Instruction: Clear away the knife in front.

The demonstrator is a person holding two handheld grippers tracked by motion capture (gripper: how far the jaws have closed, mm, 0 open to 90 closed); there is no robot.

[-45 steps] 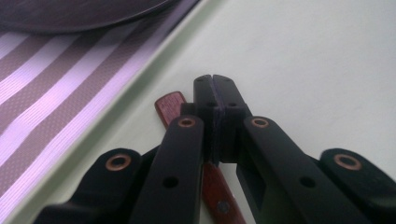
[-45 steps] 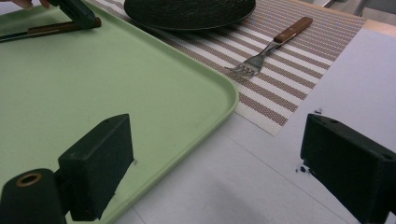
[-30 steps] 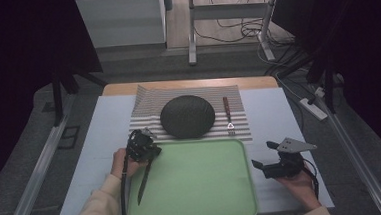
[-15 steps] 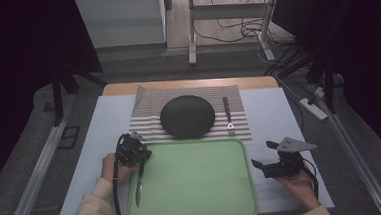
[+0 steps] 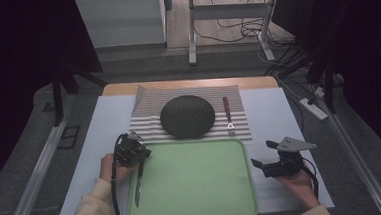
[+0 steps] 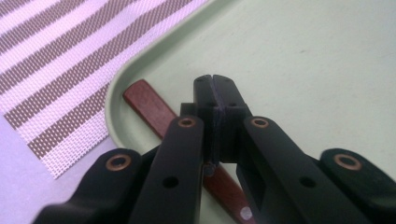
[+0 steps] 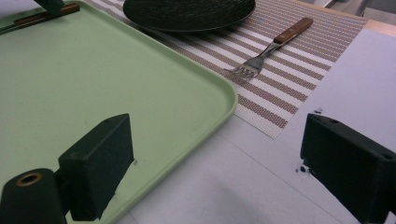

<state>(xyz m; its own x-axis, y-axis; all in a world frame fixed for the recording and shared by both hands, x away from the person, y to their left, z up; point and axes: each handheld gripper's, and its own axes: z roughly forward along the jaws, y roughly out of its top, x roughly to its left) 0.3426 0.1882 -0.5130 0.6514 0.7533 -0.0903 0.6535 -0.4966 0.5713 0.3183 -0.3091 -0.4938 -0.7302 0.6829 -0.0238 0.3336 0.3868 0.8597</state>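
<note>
Left gripper has slid a little toward the tray's left edge and nearer the person since the earlier frames, and the knife has come with it; right gripper hasn't budged. Knife now lies along the left side of the green tray, blade pointing back at the person, its wooden handle up near the tray's far-left corner. In the left gripper view the jaws are pressed together with no gap showing, and the handle runs under them; looks like they pinch it there, but the contact itself is hidden. Right gripper's jaws stand wide apart, nothing between them, hovering at the tray's right edge over the white table cover.

Handling guess: table knife, light, rigid, thin metal blade likely slick, wood handle grippier. Best taken at the handle, mid-length, so it doesn't pivot; a pinch near one end will let the blade swing. Not fragile.

Dark round plate and fork lie on the striped placemat beyond the tray, same spots as earlier.
</note>
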